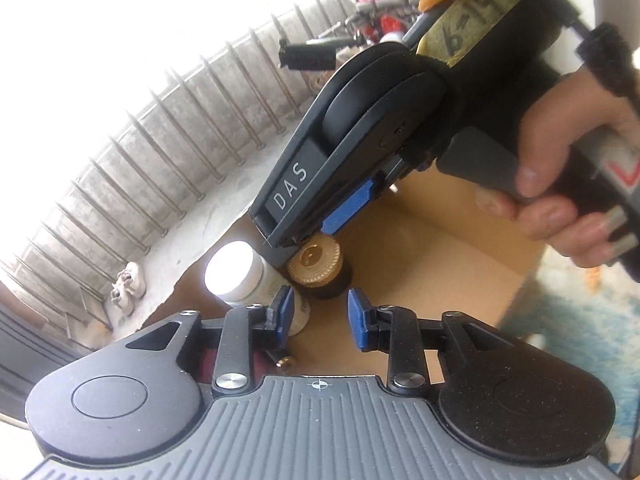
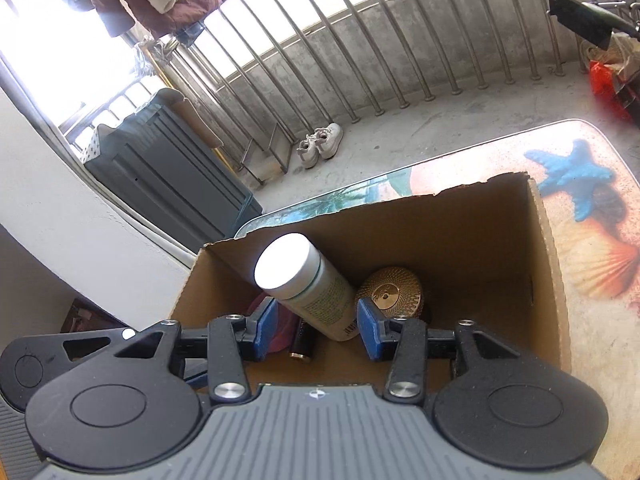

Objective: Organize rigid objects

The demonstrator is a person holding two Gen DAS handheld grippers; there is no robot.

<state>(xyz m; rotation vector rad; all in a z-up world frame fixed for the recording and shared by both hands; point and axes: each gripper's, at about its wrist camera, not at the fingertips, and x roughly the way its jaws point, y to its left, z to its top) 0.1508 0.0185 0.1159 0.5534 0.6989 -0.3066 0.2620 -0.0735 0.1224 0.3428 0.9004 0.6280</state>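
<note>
Table point(image 2: 592, 216): rounded corner, glossy top printed with a blue starfish and an orange shell; most of it is cut off by the frame or covered by the box.
Cardboard box point(image 2: 548, 240): plain brown corrugated card, open top, torn back edge; it stands on the table, its near wall hidden behind the gripper bodies.
Right gripper point(image 2: 316, 330): black arms, blue ribbed pads; jaws apart, nothing pressed between them, poised over the box.
Left gripper point(image 1: 318, 318): same build; jaws apart and empty above the box floor.
Hand point(image 1: 568, 184): wrapped round the other gripper's handle, partly cut off at the frame edge.
White bottle point(image 2: 308, 288): smooth plastic cylinder, flat white cap glaring out, green-printed label; leans tilted inside the box.
Gold-lidded jar point(image 2: 394, 292): round ribbed metallic lid, dark body mostly hidden; beside the bottle in the box.
Battery point(image 2: 302, 344): dark cylinder on the box floor, half hidden under the bottle.
Pink item point(image 2: 280, 332): mostly hidden by the pad, cannot tell what it is.
</note>
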